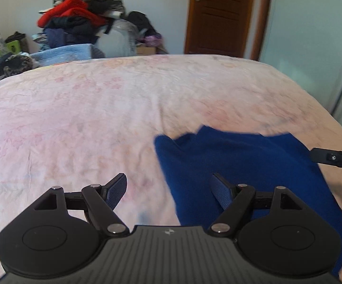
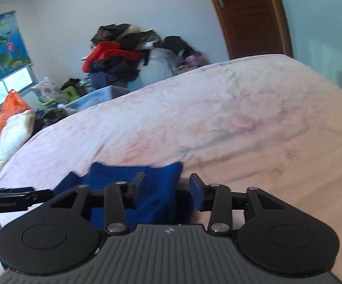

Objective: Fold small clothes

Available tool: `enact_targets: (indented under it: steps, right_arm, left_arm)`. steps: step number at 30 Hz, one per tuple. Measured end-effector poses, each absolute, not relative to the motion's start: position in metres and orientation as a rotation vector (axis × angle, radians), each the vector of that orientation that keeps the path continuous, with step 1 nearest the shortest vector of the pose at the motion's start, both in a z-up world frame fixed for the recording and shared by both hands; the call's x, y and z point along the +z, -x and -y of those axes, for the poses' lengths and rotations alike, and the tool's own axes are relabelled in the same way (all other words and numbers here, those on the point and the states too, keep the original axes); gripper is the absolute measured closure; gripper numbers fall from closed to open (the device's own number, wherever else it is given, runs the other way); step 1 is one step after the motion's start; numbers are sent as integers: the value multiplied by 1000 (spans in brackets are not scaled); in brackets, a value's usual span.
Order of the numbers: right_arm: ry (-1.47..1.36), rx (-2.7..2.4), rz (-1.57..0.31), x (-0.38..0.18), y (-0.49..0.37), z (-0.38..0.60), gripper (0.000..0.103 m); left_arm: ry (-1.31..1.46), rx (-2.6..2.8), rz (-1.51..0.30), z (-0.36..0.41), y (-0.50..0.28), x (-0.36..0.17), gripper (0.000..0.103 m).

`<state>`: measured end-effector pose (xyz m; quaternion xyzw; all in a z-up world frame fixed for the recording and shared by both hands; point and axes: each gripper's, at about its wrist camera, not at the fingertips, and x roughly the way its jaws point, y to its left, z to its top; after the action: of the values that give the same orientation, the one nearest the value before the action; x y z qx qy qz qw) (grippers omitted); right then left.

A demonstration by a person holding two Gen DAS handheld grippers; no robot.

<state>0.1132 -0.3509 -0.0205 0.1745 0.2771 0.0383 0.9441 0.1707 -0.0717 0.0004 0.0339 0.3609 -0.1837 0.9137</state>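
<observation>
Left wrist view shows the left gripper [image 1: 169, 190] spread wide and empty at the near-left edge of the soft, light, dark blue knit garment [image 1: 237, 165] on the pink floral bedsheet [image 1: 88, 118], while the right gripper [image 2: 167, 187] stands released over its far edge, apparently not pinching; limp cloth is best taken by corners.

We look forward and downward from just behind the left gripper [image 1: 168, 193], close over the pink bed [image 1: 88, 118], facing the far wall and the brown door [image 1: 220, 14]. From the right gripper [image 2: 166, 187] we look the same way, equally low and near (this view rolled, so the bed slopes). Both views share the blue garment [image 1: 230, 165] at the near edge, the clothes pile [image 1: 76, 21] and the door. Each camera catches the other gripper at its frame's edge.
</observation>
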Motion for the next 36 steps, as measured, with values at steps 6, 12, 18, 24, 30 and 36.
enact_targets:
  steps: [6,12,18,24,30,36]
  right_arm:
    - [-508,190,-638,-30,-40,363,49]
    - [-627,227,-741,-57,7,369,50]
    - [-676,282,-748,-58,26,360,58]
    - [-695,266,-728,-52,40,360,91]
    - [-825,322,-645,-43,42,363,92]
    - [-931,363,-595,-41,41,364,92]
  left_arm:
    - [-56,-529,-798,59,-121,-11,22]
    - [-27,-601,-840,41,-80,-18,18]
    - [-288,-680,-780,55,-41,-22,18]
    - [-514,-692,-663,81,-14,-29,18]
    - [-558,-582,-577,89,-14,-31,18]
    - [-525,-490,-594,80,-23,-39,16]
